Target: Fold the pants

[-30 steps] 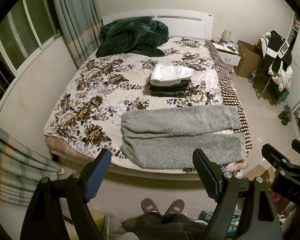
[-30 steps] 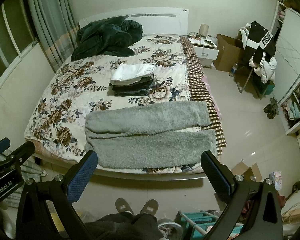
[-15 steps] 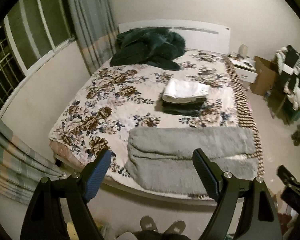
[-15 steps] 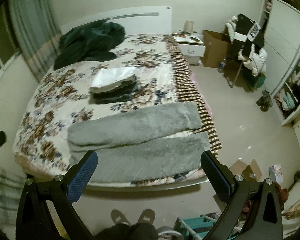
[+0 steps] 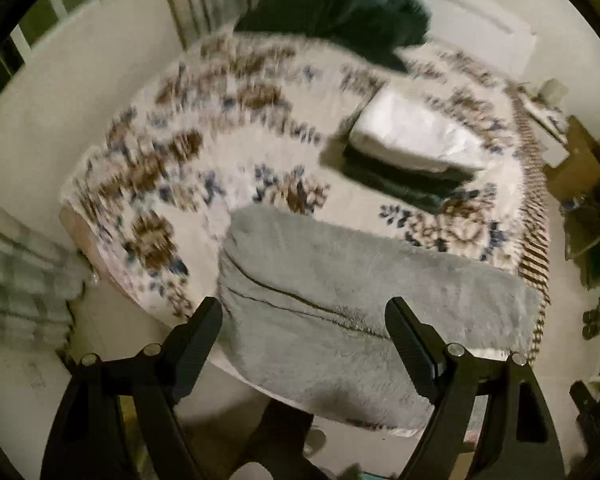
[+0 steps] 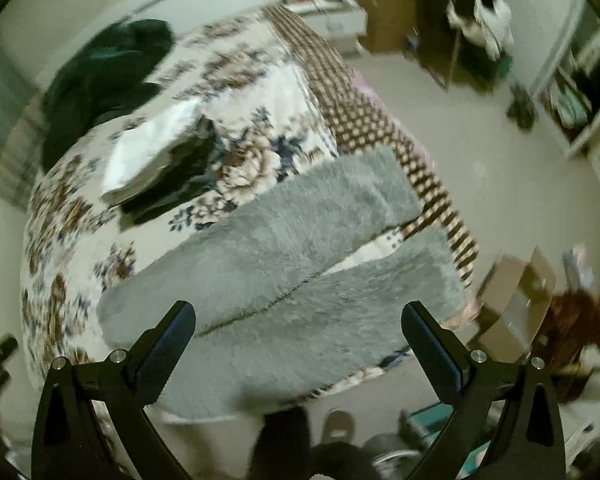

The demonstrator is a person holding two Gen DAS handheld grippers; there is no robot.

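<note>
Grey fluffy pants (image 5: pixel 340 300) lie flat across the near edge of the floral bed (image 5: pixel 228 148), waist to the left, both legs running right. They also show in the right wrist view (image 6: pixel 292 280), where the two legs part at the right end. My left gripper (image 5: pixel 304 332) is open and empty, above the waist end. My right gripper (image 6: pixel 298 336) is open and empty, above the near leg. Neither touches the cloth. Both views are motion-blurred.
A stack of folded clothes, white on top of dark ones (image 5: pixel 416 140), sits mid-bed behind the pants. A dark green blanket (image 5: pixel 340 4) is heaped by the headboard. Cardboard boxes (image 6: pixel 516 300) and clutter stand on the floor right of the bed. Curtains (image 5: pixel 16 280) hang at left.
Both grippers have moved forward and down toward the pants, which now fill more of each view. The left view swung to the waist end, the right view tilted. Both jaws stay open.
</note>
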